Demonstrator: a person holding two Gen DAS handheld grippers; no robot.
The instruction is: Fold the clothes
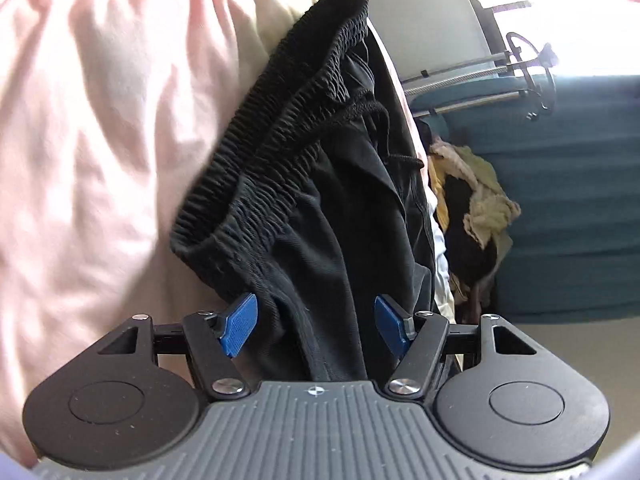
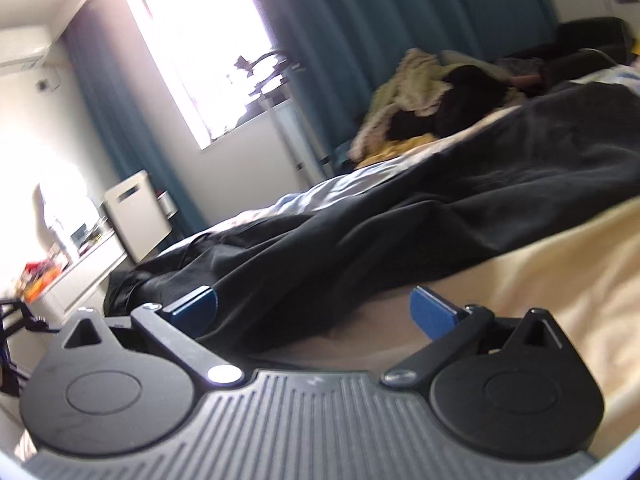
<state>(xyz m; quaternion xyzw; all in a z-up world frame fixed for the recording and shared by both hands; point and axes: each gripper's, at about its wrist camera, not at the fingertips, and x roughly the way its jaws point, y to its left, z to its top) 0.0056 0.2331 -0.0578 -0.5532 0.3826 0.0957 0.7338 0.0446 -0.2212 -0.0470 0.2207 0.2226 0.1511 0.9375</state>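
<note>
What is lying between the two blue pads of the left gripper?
In the left wrist view, black trousers run between the pads of the left gripper. The jaws stand open and the pads do not press the cloth.

Black drawstring pants [image 1: 320, 200], elastic waistband, lying rumpled on bed.

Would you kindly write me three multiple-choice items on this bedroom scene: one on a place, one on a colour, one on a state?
1. Where do the black trousers lie?
A. on the bed
B. on a chair
C. on the floor

2. What colour are the curtains?
A. red
B. teal
C. white

3. How does the left hand-held gripper stand?
A. shut on a sock
B. open, black cloth between its pads
C. open, nothing near it

Key:
1 A, the trousers spread over the pale bed sheet.
2 B, teal folds hang beside the window.
3 B, the blue pads stand apart on either side of the cloth.
</note>
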